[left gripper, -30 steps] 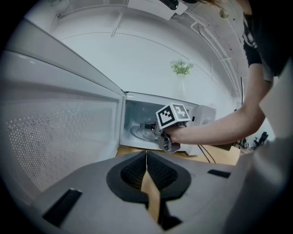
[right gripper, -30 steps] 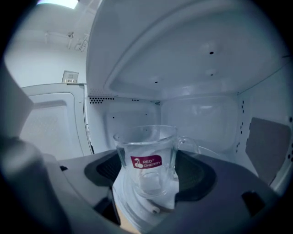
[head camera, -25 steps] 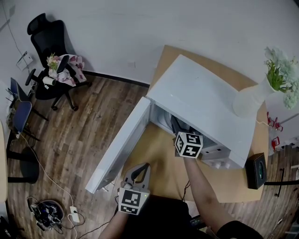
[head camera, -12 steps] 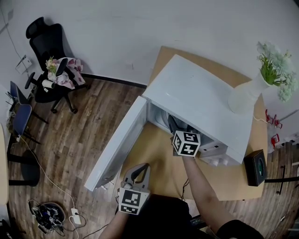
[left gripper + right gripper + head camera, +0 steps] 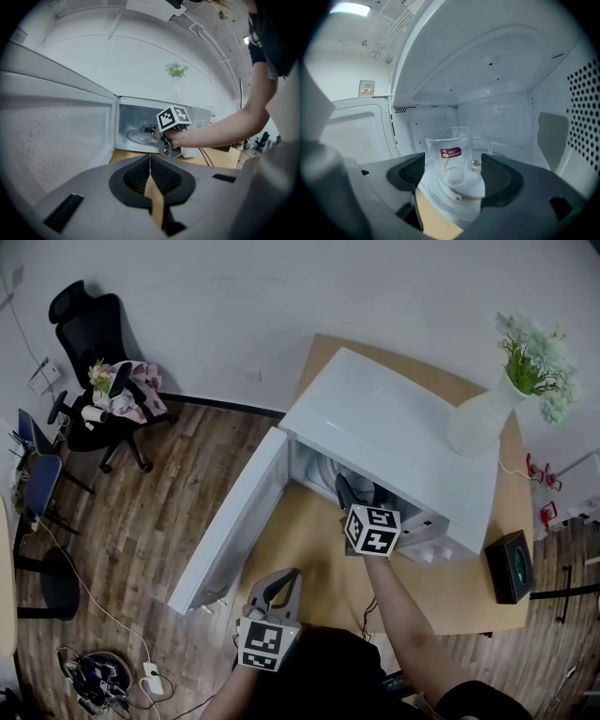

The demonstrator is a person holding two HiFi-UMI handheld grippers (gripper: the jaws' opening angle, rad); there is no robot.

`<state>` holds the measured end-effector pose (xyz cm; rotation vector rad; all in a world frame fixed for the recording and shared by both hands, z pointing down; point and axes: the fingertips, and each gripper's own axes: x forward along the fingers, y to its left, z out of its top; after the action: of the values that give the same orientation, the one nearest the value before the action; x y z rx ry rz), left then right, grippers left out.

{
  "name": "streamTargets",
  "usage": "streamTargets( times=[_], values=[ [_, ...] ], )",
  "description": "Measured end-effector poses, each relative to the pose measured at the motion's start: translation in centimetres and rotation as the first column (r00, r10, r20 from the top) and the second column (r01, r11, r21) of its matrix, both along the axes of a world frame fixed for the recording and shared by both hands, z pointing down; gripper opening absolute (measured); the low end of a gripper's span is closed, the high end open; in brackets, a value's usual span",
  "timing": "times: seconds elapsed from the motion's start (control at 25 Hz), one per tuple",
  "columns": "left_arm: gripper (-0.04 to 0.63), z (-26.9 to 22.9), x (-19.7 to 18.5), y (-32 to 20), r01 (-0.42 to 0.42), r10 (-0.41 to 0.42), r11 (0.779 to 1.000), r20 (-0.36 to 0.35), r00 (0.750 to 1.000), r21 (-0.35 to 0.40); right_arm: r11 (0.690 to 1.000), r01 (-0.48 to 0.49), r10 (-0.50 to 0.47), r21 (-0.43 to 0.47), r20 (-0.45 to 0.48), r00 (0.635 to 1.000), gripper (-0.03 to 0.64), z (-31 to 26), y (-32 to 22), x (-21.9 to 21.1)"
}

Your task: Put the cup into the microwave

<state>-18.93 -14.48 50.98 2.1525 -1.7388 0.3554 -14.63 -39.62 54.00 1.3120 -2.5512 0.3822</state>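
A clear glass cup [image 5: 450, 157] with a red label stands upright on the turntable [image 5: 457, 199] inside the white microwave [image 5: 394, 437]. My right gripper [image 5: 453, 177] reaches into the cavity, open. Its pads stand either side of the cup's near side, with a gap at the right one. In the head view the right gripper [image 5: 349, 495] is at the oven's mouth, and the cup is hidden there. My left gripper [image 5: 279, 585] hangs low before the table, shut and holding nothing. Its closed jaws [image 5: 150, 164] point toward the oven.
The microwave door [image 5: 230, 521] swings wide open to the left. A white vase of flowers [image 5: 483, 423] stands behind the oven. A small black box [image 5: 511, 566] sits at the right end of the wooden table [image 5: 309, 559]. An office chair [image 5: 94, 343] stands far left.
The head view has shifted a little, sliding the microwave and vase leftward. My right gripper stays at the oven's mouth. The left gripper has not moved.
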Motion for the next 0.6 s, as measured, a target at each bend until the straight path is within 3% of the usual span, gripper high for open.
streamTargets(
  times=[0.32, 0.6],
  values=[
    [0.006, -0.4, 0.5, 0.6, -0.013, 0.013, 1.0, 0.0, 1.0, 0.015, 1.0, 0.0, 0.001, -0.015, 0.003, 1.0, 0.331, -0.2, 2.3, 1.1],
    [0.006, -0.6, 1.1, 0.4, -0.037, 0.037, 0.999, -0.005, 0.999, 0.026, 0.995, 0.011, -0.011, -0.104, 0.0, 1.0, 0.331, 0.6, 4.9, 1.8]
  ],
)
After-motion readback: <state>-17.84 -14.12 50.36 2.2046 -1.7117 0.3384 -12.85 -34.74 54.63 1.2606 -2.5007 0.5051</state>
